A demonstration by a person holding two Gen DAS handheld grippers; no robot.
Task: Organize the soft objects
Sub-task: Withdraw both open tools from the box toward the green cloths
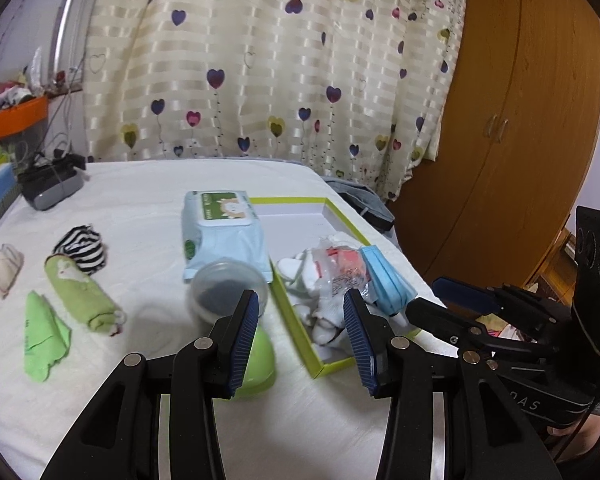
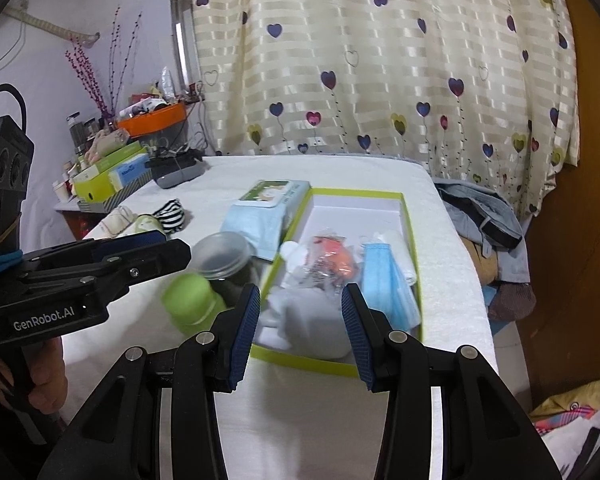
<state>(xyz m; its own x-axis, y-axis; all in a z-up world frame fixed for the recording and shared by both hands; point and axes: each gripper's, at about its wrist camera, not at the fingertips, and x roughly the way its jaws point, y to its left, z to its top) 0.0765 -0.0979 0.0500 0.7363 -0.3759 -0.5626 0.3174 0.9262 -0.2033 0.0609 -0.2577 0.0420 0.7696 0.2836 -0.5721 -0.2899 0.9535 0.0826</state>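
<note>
Both claws hang empty above the white-covered table, jaws standing apart with nothing between the blue pads. The left claw hovers over the near rim of the green-edged box; the right claw hovers over the same box's near end, and in the left view it shows at the right edge, just beside the box's corner.

The box already holds soft things: white socks, a crinkled clear packet with red print, and a blue face mask lying along the right wall. Its far half is bare white floor.

Touching the box's left wall lies a pale blue wipes pack. In front of it stands a clear-lidded jar and a green cap, both close under the left claw's left finger, crowding that side.

Further left, well apart from the box, lie the loose soft items: a striped black-and-white roll, a green rolled towel, a flat green cloth and a beige roll.

A grey device sits at the far left corner. The table's right edge runs just beside the box, with piled clothes beyond it; open cloth lies near the front edge.
</note>
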